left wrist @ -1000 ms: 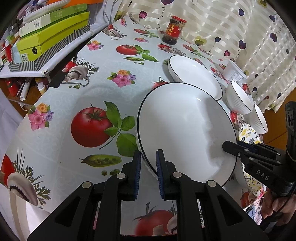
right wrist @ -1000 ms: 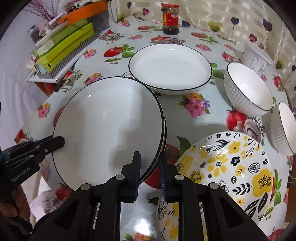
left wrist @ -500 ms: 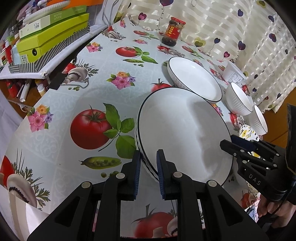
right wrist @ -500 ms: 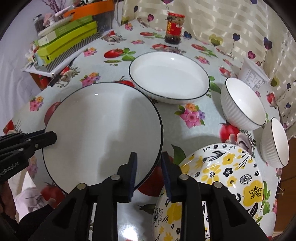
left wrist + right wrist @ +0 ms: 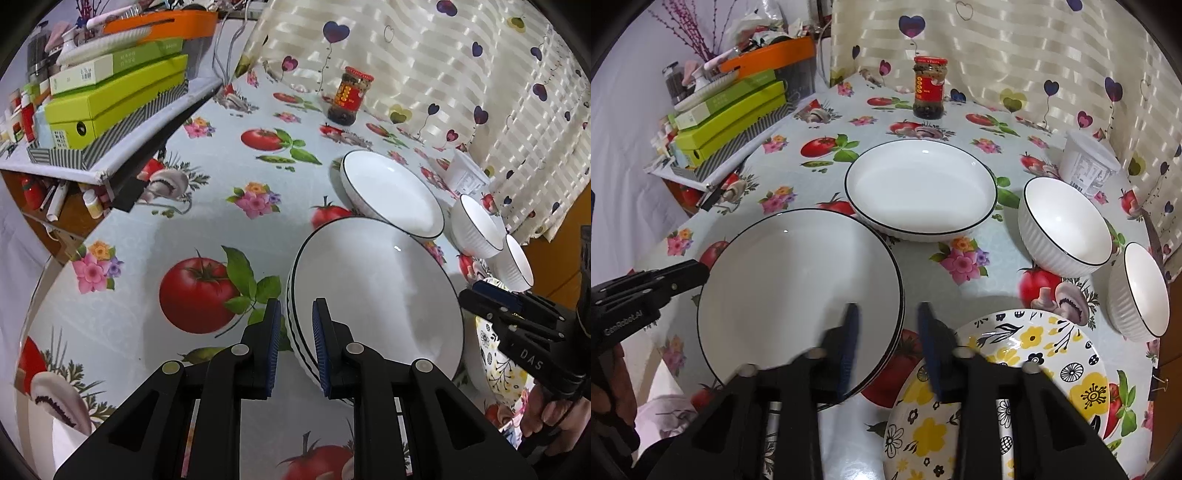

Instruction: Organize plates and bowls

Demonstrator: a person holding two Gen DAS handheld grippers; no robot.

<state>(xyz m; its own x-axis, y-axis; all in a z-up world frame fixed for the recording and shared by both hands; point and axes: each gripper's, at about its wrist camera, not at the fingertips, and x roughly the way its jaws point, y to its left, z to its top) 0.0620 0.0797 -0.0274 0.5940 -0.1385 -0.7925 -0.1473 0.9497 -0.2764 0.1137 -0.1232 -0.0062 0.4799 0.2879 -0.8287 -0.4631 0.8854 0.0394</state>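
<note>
White stacked plates [image 5: 798, 295] being kept flat beside the deep plate [image 5: 919, 192].
Two ribbed bowls [image 5: 1065, 225] and a floral plate [image 5: 1034, 369] are being seated upright right of it.

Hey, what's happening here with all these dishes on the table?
A person is tidying dishes with a hand-held gripper in each hand. The left hand-held gripper is clamped on one rim of the top white plate, which sits on at least one matching plate. The right hand-held gripper straddles the opposite rim; its jaws have just been closing but do not press yet. A deep dish, two bowls and a flowered plate wait on the tablecloth nearby.
</note>
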